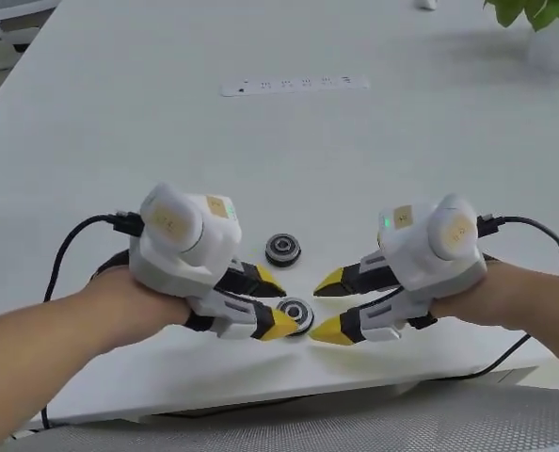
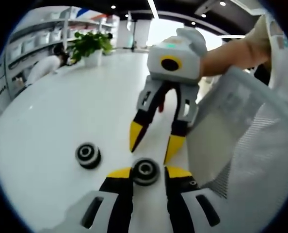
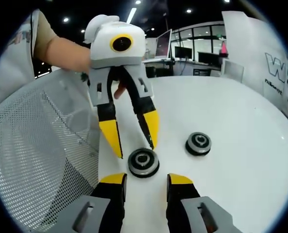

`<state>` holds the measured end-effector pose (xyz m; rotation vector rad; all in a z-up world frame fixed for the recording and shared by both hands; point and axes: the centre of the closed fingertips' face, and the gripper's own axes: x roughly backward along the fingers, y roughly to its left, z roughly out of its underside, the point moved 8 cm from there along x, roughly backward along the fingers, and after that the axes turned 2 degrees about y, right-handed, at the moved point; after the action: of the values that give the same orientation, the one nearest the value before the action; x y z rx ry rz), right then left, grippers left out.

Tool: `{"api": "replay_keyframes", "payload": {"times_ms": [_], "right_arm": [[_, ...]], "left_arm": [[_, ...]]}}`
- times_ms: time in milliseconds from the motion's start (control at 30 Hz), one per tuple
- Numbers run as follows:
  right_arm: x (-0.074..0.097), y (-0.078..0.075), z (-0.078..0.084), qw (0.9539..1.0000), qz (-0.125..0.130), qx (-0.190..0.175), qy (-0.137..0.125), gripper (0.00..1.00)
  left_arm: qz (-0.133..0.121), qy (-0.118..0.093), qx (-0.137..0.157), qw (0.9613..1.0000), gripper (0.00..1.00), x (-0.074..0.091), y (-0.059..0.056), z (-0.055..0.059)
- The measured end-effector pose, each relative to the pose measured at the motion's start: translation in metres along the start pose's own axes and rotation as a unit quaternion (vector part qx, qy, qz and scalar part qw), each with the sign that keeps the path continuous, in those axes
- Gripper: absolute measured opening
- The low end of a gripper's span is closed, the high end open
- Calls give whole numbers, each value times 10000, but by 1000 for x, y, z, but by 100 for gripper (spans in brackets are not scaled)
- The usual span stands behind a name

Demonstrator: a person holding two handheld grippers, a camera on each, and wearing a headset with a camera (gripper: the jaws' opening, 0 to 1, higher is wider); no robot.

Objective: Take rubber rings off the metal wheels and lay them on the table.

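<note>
Two small metal wheels lie flat on the white worktop, close to its near edge. Each wheel has a dark rubber ring around its outside. The near wheel lies between the two pairs of tongs, and the far wheel sits a little farther back, on its own, with nothing touching it. The left tongs come in from the left with their yellow tips spread apart. In the left gripper view the near wheel sits right between those tips, but I cannot tell if they touch it. The right tongs come in from the right, and their yellow tips are spread apart too. They point at the near wheel from the other side. In the right gripper view this wheel lies just in front of the tips, not between them. The two pairs of tongs face each other, tip to tip, and are close but not touching. A person's bare arms hold them, and a black cable runs away from each one. Far back on the worktop are a flat white socket strip and, in the far right corner, a green plant.
</note>
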<state>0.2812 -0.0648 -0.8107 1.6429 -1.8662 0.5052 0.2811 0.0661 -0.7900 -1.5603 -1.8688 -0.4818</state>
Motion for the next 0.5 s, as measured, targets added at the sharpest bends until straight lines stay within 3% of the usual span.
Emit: {"api": "replay_keyframes", "payload": {"times_ms": [367,500], "right_arm": [[0,-1,1,10000,-12,-23,-11,30],[-1,0,0,10000,-26,-15,-8,30]], "left_arm": [[-102,92,-84,9999,19,-6,-1,0],[-275,127,-259,9992,15,-8,-1,0]]}}
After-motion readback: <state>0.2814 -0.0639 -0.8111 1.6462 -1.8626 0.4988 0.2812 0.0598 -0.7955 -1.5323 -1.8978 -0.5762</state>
